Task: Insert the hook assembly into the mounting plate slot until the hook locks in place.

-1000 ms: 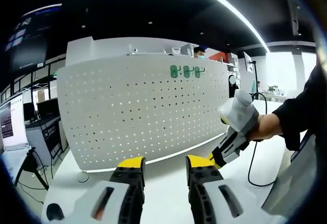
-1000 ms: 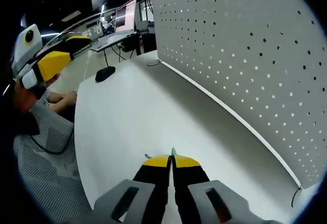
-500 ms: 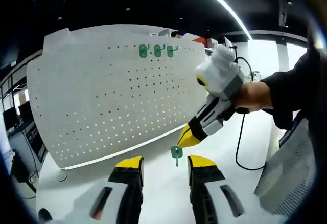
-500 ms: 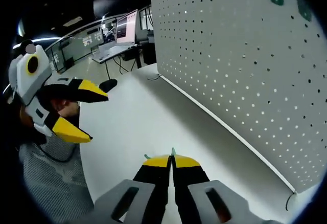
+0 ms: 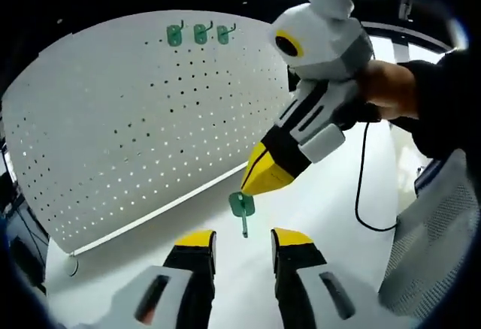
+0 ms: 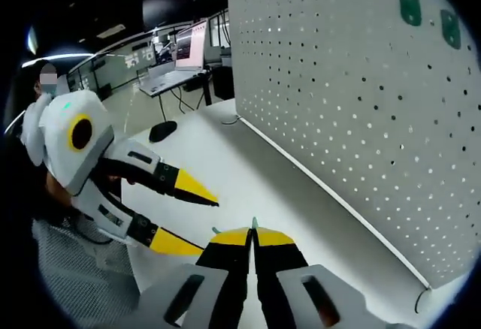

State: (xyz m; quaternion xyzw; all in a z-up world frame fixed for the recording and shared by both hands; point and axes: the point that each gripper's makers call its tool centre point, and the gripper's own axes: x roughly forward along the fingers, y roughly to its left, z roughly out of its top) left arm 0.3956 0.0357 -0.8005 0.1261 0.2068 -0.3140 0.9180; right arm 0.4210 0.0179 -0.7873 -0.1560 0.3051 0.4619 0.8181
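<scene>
A white pegboard mounting plate [image 5: 128, 134] stands on the white table [image 5: 331, 216], with three green hooks [image 5: 200, 34] hung near its top edge. My right gripper [image 5: 252, 186] comes in from the right, shut on a green hook assembly [image 5: 242, 207] that hangs from its yellow tips just above my own left jaws. My left gripper [image 5: 244, 240] is open, with only air between its fingers. In the right gripper view, the right gripper [image 6: 253, 235] is shut with a green sliver of the hook assembly [image 6: 254, 225] poking out. The open left gripper [image 6: 197, 222] is close at the left, and the mounting plate [image 6: 353, 119] is on the right.
A person's hand [image 5: 383, 89] holds the right gripper. A black cable [image 5: 361, 201] trails over the table and a mesh chair [image 5: 428, 269] stands at the right. A dark mouse [image 6: 161, 130] lies on the table's far end, with desks and screens [image 6: 188, 43] behind.
The right gripper, still shut on the green hook assembly, has drawn much closer to the left gripper. The left gripper stays open. Both views have tilted up along the pegboard.
</scene>
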